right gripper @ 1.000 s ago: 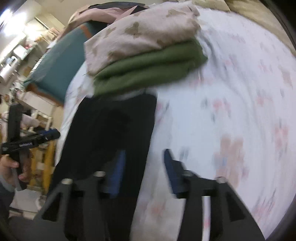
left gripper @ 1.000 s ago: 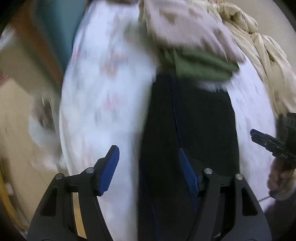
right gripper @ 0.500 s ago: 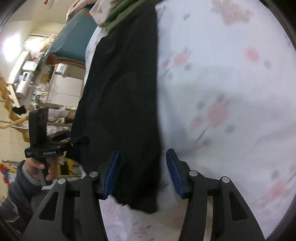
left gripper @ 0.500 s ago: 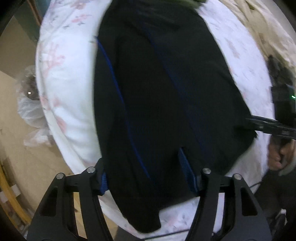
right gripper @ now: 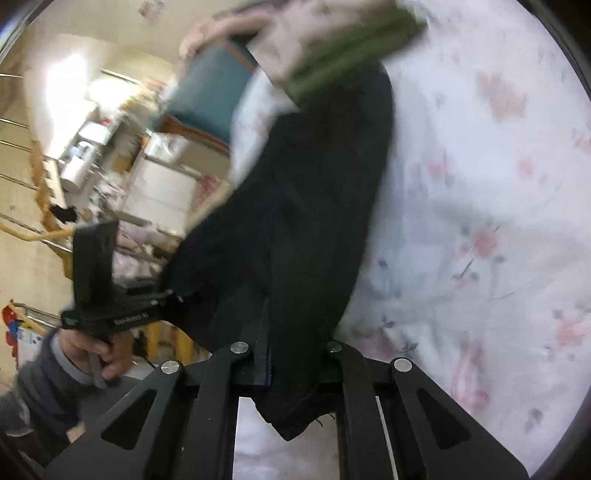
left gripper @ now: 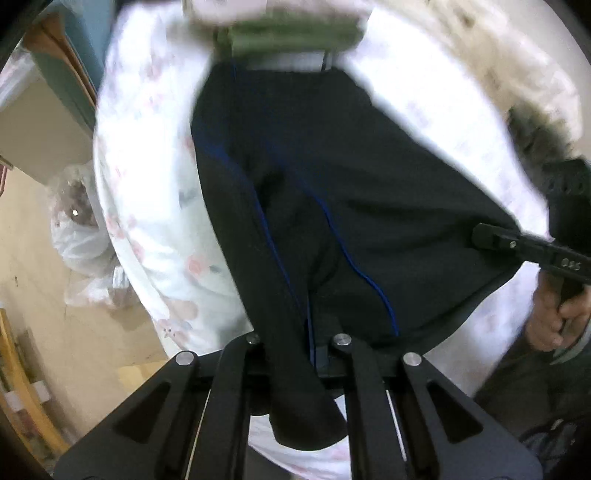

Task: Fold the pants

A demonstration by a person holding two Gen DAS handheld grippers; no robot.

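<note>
Floor: beige floor (left gripper: 92, 354), a white plastic bag (left gripper: 79, 236) lies on it.
Bed cover: white sheet with pink flowers (right gripper: 480, 221).
Furniture: teal board with wooden edge (right gripper: 210, 96), white drawers (right gripper: 162, 192).
Light: bright spot on the wall (right gripper: 70, 81).

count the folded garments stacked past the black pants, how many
2: a green one just beyond the far end of the black pants, and a beige patterned one on top of it. Blur may hide others.
</note>
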